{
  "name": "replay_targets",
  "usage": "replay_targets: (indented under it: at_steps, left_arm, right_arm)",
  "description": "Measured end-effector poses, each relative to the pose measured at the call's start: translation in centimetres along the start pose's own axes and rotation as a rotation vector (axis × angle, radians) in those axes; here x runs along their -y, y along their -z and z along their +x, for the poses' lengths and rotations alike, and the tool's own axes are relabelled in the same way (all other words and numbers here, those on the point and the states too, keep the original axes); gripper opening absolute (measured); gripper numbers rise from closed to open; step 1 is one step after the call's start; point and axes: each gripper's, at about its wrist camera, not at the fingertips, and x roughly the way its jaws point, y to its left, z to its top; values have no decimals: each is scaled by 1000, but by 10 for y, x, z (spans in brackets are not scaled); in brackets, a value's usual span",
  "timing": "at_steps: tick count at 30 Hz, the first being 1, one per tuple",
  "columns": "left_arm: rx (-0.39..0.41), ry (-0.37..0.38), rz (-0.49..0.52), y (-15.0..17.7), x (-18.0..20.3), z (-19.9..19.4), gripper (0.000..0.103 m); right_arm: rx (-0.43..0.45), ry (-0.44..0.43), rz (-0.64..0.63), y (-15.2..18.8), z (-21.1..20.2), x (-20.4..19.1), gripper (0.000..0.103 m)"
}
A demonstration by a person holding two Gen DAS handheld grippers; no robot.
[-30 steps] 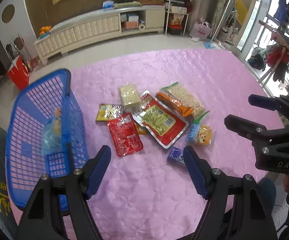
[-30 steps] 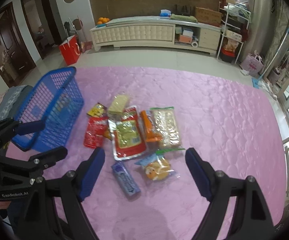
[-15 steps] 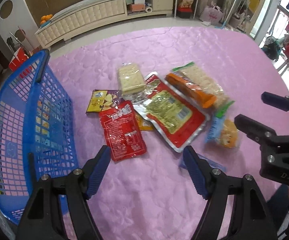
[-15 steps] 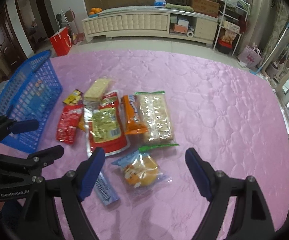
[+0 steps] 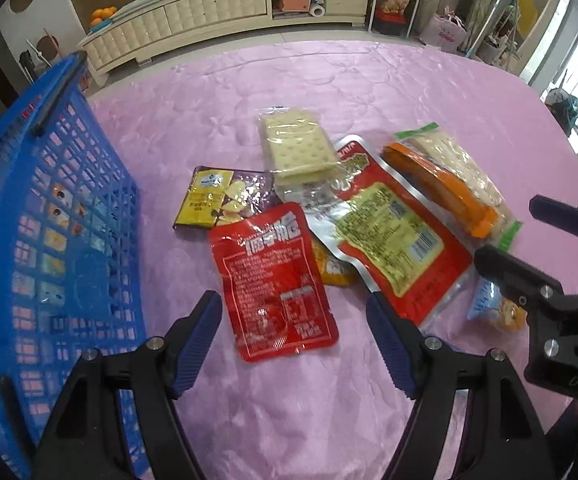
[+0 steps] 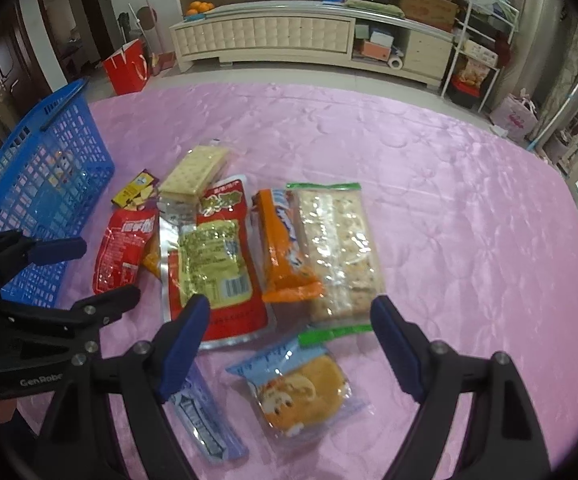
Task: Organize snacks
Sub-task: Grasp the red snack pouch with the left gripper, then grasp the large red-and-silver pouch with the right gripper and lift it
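Though crinkled, glossy red pouch [image 5: 276, 280]

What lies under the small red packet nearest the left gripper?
The small red packet overlaps the purple-and-yellow packet at its top edge and a yellow-orange packet on its right side. Most of that yellow-orange packet is hidden beneath it and the large red pouch.

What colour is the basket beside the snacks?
Blue, an open plastic grid. The basket shows best in the left wrist view.
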Motion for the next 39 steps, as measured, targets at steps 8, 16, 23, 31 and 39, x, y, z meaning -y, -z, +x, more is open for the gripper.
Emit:
replay_targets:
  at_steps: [8, 16, 23, 31, 39]
  left_arm:
    - [-14, -51, -15, -11, -12, 24, 73]
    - [-57, -21, -49, -11, -23, 39, 69]
    - [-55, -22, -9, -8, -12, 31, 34]
    - [-30, 4, -15, 2, -10, 21, 21]
    - [28, 10, -24, 11, -10, 0, 21]
  right_arm:
    - [-8, -10, 20, -5, 8, 3, 86]
    - [-7, -9, 26, -5, 8, 8, 86]
    - [-21, -32, 56, 2, 8, 11, 86]
    - [-31, -83, 58, 6, 4, 11, 86]
    - [-32, -143, -84, 1, 4, -11, 86]
